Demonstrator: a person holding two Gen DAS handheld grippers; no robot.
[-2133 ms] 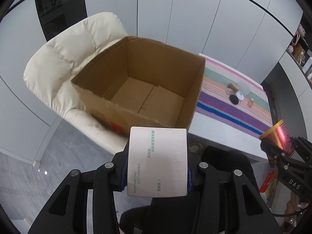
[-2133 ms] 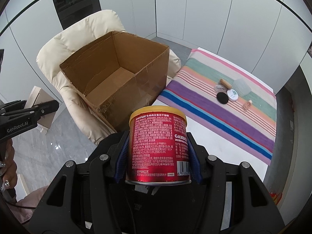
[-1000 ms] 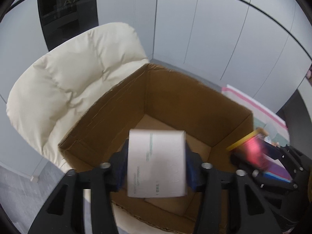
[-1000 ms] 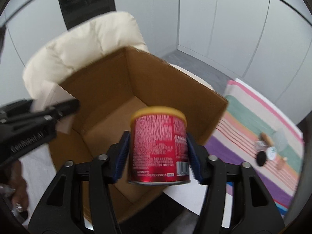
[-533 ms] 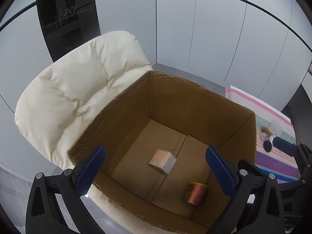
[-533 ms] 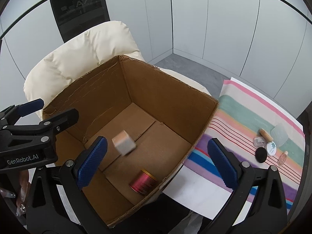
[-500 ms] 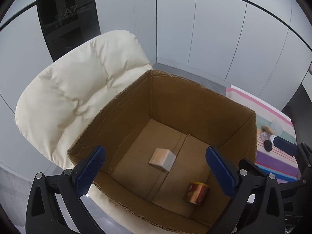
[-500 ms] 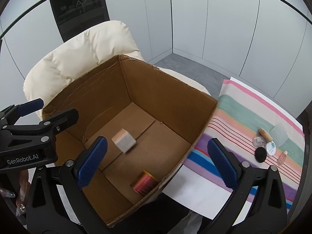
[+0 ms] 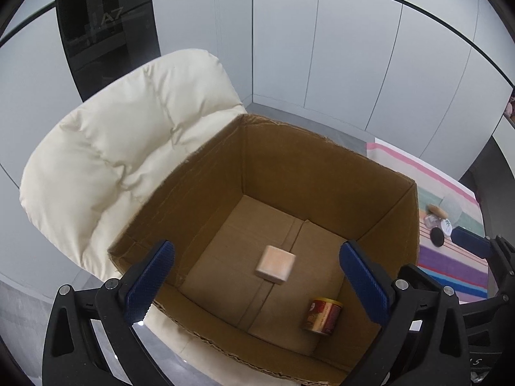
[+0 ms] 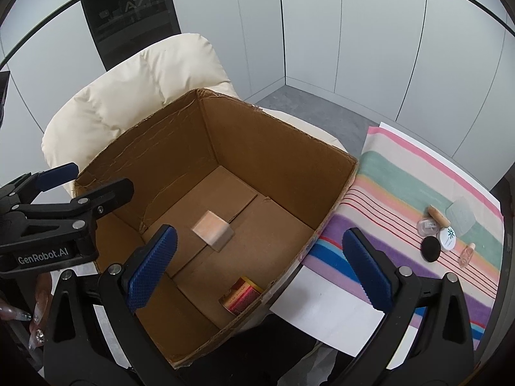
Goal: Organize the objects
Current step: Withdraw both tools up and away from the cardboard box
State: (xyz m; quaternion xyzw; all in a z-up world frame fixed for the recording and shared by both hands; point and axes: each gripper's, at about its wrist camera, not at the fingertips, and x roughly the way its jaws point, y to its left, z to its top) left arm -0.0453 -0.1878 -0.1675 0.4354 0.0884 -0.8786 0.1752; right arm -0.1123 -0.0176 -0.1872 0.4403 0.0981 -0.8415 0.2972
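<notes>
An open cardboard box (image 9: 322,160) (image 10: 276,148) rests on a cream padded chair. On its floor lie a small pale carton (image 9: 275,264) (image 10: 213,229) near the middle and a red can with a yellow lid (image 9: 322,316) (image 10: 242,294) on its side by the near right wall. My left gripper (image 9: 257,284) hangs open over the box's near edge with nothing between its blue pads. The right gripper (image 10: 259,267) is open too, empty, above the near right corner of the box. The left gripper (image 10: 64,177) also shows at the left of the right wrist view.
A striped cloth (image 10: 418,193) covers the table to the right of the box, with several small cosmetic items (image 10: 444,231) on it. A white sheet (image 10: 322,302) lies at the table's near edge. The cream chair back (image 9: 128,135) rises behind the box. Grey wall panels stand beyond.
Both grippers held their objects over the box a second ago; both have opened. The carton and the can dropped to the box floor and have come to rest there.
</notes>
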